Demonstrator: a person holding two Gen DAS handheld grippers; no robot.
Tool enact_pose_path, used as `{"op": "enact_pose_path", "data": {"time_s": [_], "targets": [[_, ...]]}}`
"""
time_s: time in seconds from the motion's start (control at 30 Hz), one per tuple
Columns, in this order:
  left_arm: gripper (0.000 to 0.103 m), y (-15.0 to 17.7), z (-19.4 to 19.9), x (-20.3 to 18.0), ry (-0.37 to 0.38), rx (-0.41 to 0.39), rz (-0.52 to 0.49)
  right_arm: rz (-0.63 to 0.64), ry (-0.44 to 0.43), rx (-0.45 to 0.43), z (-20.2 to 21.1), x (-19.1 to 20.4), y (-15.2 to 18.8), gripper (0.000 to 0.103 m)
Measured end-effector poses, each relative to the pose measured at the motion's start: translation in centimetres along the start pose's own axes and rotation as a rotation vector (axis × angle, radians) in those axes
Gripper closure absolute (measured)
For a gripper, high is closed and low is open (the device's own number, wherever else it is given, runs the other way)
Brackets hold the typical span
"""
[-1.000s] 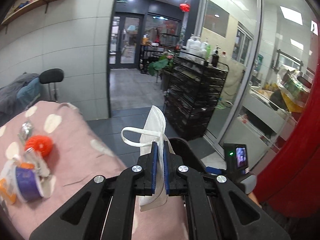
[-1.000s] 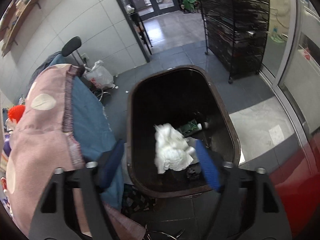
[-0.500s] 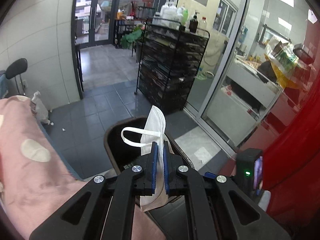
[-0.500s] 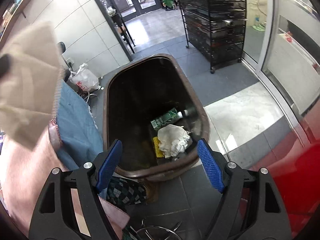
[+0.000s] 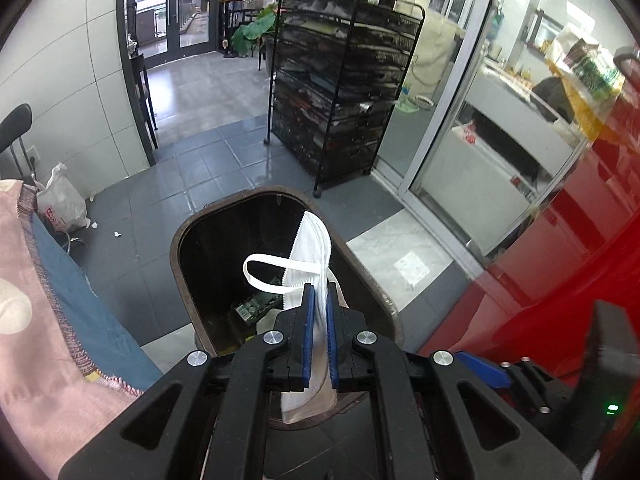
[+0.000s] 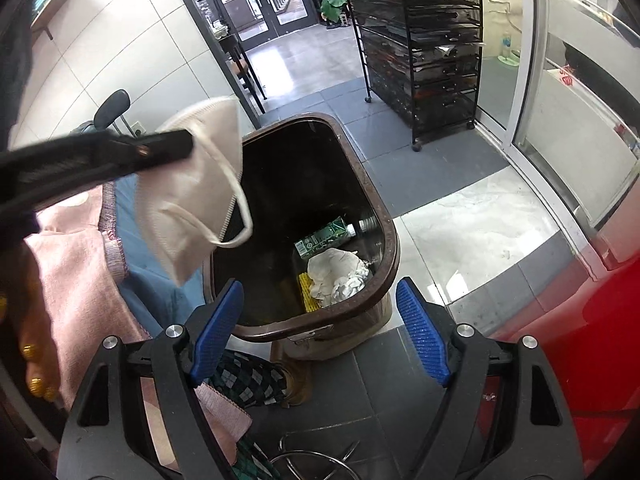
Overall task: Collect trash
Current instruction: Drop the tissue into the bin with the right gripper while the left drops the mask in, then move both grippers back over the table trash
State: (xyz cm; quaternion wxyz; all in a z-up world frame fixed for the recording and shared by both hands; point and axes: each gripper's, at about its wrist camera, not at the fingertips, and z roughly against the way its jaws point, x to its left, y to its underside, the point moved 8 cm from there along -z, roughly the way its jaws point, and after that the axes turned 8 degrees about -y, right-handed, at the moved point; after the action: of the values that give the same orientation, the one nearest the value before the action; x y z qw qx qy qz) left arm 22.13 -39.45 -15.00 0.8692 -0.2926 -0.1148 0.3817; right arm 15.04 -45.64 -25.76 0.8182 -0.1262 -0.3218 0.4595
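Jaws of the left gripper (image 5: 319,300) are pinching a folded white face mask (image 5: 310,252) between their blue pads, and the mask is standing up out of the grip with one ear loop (image 5: 264,274) curling off to the left. It is hanging over the open mouth of a dark brown trash bin (image 5: 180,240) on the grey tiled floor (image 5: 224,168). In the right wrist view, the same mask (image 6: 192,184) is dangling beside the bin's near-left rim (image 6: 394,248), partly over a pink cloth (image 6: 76,264) and the blue fabric (image 6: 160,280) beneath it.

Jaws of the right gripper (image 6: 320,316) are standing wide apart with nothing between them, pointing down at the near end of the bin. Inside the bin, a crumpled white tissue wad (image 6: 338,276) is lying on the bottom, touching a yellow item (image 6: 306,290) and just beside a green carton (image 6: 322,238). A black wire rack (image 6: 424,52) is standing on the floor beyond the bin, and a white plastic bag (image 5: 60,204) is sitting by the wall.
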Motion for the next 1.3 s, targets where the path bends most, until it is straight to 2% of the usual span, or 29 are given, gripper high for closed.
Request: {"op": "enact_pose_path", "data": {"time_s": [0.07,0.1,0.13,0.2,0.37,0.43,0.63,0.8,1.1,1.3], "targets": [[0.086,0.1,-0.5,0.0,-0.004,0.013,-0.005,0.001,0.0,0.003,-0.1,0.0,0.1,0.024],[0.064,0.3,-0.6,0.2,-0.005,0.02,-0.002,0.001,0.0,0.005,-0.1,0.0,0.0,0.024],[0.038,0.4,-0.6,0.4,-0.01,0.014,0.006,0.001,0.0,0.008,-0.2,0.0,0.0,0.024],[0.021,0.2,-0.1,0.8,-0.019,-0.031,0.014,0.004,0.0,0.013,-0.2,0.1,0.1,0.023],[0.016,-0.1,1.2,1.1,-0.045,-0.056,0.002,0.013,0.0,0.01,-0.1,0.5,0.0,0.022],[0.01,-0.1,2.2,1.3,-0.046,-0.078,0.008,0.019,0.0,0.007,-0.1,0.8,0.0,0.021],[0.006,0.7,5.5,2.2,-0.074,-0.125,0.013,0.042,-0.008,-0.002,0.2,2.0,-0.3,0.017],[0.006,1.8,9.2,3.6,-0.063,-0.177,0.058,0.067,-0.021,0.005,0.0,3.2,-0.4,0.016],[0.006,3.9,14.8,8.2,-0.169,-0.279,0.127,0.139,-0.072,0.01,0.3,7.7,-0.7,0.016],[0.006,5.9,18.0,13.2,-0.29,-0.316,0.207,0.217,-0.133,0.007,1.2,12.4,-0.9,0.015]]}}
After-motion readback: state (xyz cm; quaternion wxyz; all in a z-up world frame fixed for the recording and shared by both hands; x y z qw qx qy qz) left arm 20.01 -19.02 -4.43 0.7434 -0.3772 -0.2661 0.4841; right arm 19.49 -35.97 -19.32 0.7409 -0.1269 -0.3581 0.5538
